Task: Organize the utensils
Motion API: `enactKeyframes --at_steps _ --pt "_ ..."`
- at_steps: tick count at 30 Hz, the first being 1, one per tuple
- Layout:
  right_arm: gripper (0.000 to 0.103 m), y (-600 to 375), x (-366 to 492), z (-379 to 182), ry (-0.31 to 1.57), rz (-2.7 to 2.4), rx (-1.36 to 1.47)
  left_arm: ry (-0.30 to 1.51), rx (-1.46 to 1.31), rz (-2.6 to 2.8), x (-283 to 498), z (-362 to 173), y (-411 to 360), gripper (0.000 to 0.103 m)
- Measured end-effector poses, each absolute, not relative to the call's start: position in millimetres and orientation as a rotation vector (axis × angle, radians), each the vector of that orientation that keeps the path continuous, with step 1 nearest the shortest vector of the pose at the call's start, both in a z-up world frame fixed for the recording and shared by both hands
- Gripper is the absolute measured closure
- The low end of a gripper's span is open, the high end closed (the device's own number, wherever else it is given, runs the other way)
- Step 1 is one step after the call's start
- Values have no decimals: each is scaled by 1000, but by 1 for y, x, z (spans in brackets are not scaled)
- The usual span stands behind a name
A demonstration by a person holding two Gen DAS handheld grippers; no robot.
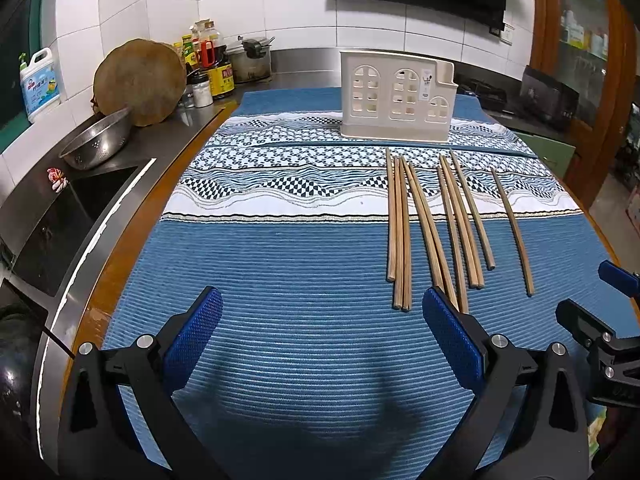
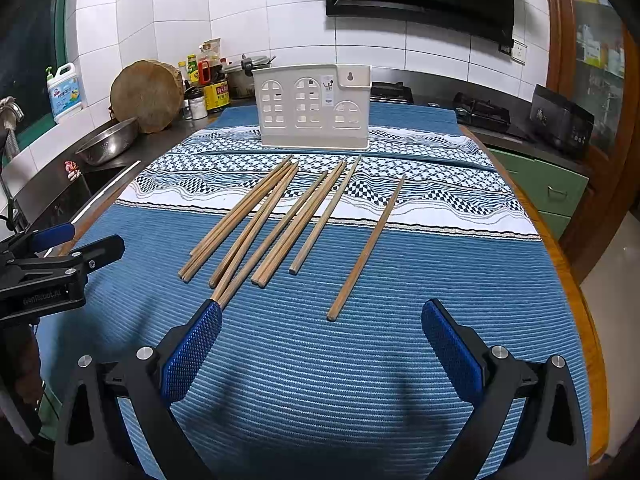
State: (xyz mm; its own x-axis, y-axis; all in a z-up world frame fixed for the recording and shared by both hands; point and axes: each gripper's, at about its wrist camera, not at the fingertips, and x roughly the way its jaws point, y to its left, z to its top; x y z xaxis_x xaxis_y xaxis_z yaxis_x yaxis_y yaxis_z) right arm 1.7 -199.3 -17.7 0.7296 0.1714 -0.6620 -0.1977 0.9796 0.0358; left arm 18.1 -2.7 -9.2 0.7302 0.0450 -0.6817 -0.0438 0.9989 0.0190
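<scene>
Several wooden chopsticks [image 1: 436,224] [image 2: 276,224] lie side by side on a blue patterned cloth [image 1: 304,264] [image 2: 440,280]. One single chopstick [image 1: 513,232] [image 2: 366,250] lies apart at their right. Behind them stands a cream utensil holder [image 1: 396,96] [image 2: 314,108] with window-shaped cutouts. My left gripper [image 1: 322,304] is open, low over the cloth, left of the chopsticks' near ends. My right gripper [image 2: 322,316] is open too, with the single chopstick's near end just ahead between its blue fingertips. Each gripper shows at the edge of the other's view.
A sink [image 1: 76,216] and a steel colander [image 1: 96,140] [image 2: 108,140] sit left of the table. A round wooden block [image 1: 140,80] [image 2: 146,94], bottles [image 1: 212,60] and a pot [image 1: 250,60] line the tiled back wall. A stove [image 2: 484,114] is at the right.
</scene>
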Motion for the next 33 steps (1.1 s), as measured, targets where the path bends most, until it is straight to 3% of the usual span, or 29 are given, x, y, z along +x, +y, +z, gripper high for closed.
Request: enactKeyframes --at_steps 27,31,33 --pt "8 -236 59 1 760 182 33 700 45 -7 58 25 8 5" --pt "27 -241 79 -3 806 202 60 708 72 -24 69 22 4 5" --pt "30 -241 89 -5 827 214 67 714 70 -31 75 20 4 5"
